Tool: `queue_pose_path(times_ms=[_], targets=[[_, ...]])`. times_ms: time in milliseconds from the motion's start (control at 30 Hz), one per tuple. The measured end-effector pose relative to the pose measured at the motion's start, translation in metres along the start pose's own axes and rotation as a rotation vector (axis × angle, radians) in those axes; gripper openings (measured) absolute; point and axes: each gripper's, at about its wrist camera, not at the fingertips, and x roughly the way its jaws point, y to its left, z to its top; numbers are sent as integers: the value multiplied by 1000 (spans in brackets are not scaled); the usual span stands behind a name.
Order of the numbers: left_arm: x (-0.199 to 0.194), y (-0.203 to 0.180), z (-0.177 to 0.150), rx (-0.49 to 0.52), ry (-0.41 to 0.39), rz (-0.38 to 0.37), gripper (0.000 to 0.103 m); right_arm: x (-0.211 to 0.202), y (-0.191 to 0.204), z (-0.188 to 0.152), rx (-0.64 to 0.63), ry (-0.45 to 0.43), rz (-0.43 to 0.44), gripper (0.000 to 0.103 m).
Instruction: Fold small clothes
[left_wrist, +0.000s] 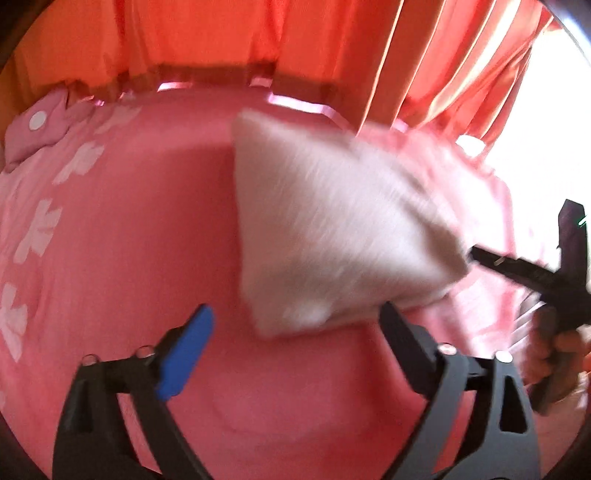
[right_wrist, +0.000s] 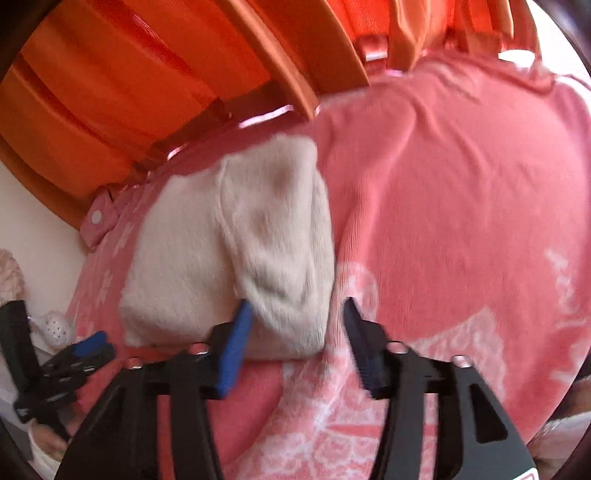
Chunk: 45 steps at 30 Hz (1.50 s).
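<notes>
Left gripper: my fingers stand wide apart, nothing between them. The blue pad on the left finger is bare; the black finger on the other side sits just at the lower edge of the cream knitted garment without clamping it.

The garment lies on the pink bedspread, roughly mid-bed, folded into a thick wedge shape (edges are motion-blurred in the left wrist view, so the exact fold lines cannot be read). From the right wrist view the same garment shows a fuzzy ribbed knit with a fold ridge running down its middle.

Right gripper: my fingers are spread wide here as well. The lower corner of the garment lies in the gap between them, close against the blue pad, but the black finger stands clear of the knit, so there is no grip. In the left wrist view the right gripper shows side-on with its tips at the garment's right corner.

Surroundings: the bedspread carries white floral print along one side and a larger white pattern near my right gripper. A pink pillow with white dots lies at the far corner. Orange curtains hang behind the bed.
</notes>
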Motion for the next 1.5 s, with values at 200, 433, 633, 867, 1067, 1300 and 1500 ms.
queue_pose_path(times_ms=[200, 433, 633, 867, 1067, 1300, 1500], targets=[[51, 19, 37, -149, 39, -114, 96, 42, -10, 23, 32, 102, 76, 67], [117, 44, 42, -304, 142, -211, 98, 90, 0, 25, 40, 208, 121, 75], [127, 48, 49, -338, 156, -279, 95, 106, 13, 30, 55, 200, 119, 79], [92, 34, 70, -216, 103, -295, 56, 70, 36, 38, 14, 93, 105, 28], [5, 12, 110, -66, -66, -373, 54, -19, 81, 55, -62, -111, 126, 25], [-141, -15, 166, 150, -388, -445, 54, -151, 151, 81, -187, -469, 146, 25], [-244, -13, 200, 241, -662, -451, 57, -223, 223, 109, -285, -707, 223, 25]])
